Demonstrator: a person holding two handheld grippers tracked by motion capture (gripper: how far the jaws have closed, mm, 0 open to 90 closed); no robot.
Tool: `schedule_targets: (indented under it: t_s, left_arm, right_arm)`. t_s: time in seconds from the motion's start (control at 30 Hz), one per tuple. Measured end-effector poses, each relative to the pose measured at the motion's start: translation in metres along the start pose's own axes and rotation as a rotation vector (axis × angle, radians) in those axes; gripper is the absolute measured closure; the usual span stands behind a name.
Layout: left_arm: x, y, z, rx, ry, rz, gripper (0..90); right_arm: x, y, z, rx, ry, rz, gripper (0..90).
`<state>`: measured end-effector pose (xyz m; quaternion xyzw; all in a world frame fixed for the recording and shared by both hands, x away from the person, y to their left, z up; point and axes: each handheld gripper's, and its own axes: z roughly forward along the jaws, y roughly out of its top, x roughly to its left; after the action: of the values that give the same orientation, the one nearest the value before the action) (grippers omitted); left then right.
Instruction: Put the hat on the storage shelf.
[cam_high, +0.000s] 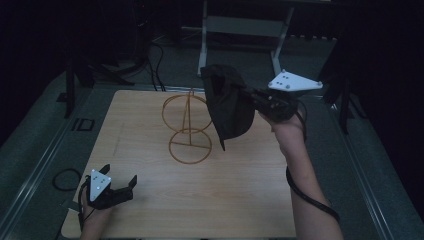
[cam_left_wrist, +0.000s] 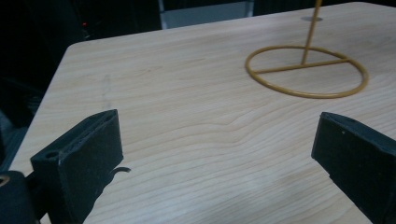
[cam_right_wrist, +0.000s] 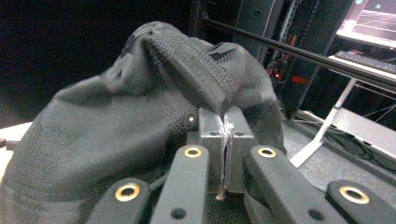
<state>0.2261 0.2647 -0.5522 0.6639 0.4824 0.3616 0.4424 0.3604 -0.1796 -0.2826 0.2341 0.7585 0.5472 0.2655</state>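
A black knitted cap (cam_high: 227, 105) hangs in the air above the table's far right part, held by its edge in my right gripper (cam_high: 250, 96), which is shut on it. In the right gripper view the cap (cam_right_wrist: 116, 126) bulges out past the closed jaws (cam_right_wrist: 225, 126). A yellow wire stand (cam_high: 189, 125) with a round base and a round upper ring stands on the wooden table (cam_high: 150, 200), just left of the cap. Its base ring (cam_left_wrist: 306, 72) lies ahead of my left gripper (cam_left_wrist: 210, 154). My left gripper (cam_high: 120, 181) rests open and empty at the near left corner.
A black cable (cam_high: 65, 179) loops off the table's left edge. A metal frame leg (cam_high: 202, 45) and more cables stand on the floor beyond the far edge. A monitor and keyboard (cam_right_wrist: 369, 51) show in the right gripper view.
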Motion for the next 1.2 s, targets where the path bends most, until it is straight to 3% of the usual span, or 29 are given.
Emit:
schedule_targets:
  t_s: [0.4,0.83,1.2]
  left_arm:
    - [0.002,-0.002,-0.002,-0.024,0.001,-0.029,2.4]
    - [-0.001,-0.002,-0.002,-0.030,-0.014,-0.027,2.4]
    - [-0.002,-0.003,-0.001,-0.025,-0.028,-0.020,2.4]
  right_arm:
    - [0.020,0.019,0.050,0.067,0.000,-0.030,88.7]
    - [0.039,0.004,0.096,0.189,0.020,-0.040,88.6]
    - [0.042,-0.010,0.114,0.240,0.050,-0.017,88.4]
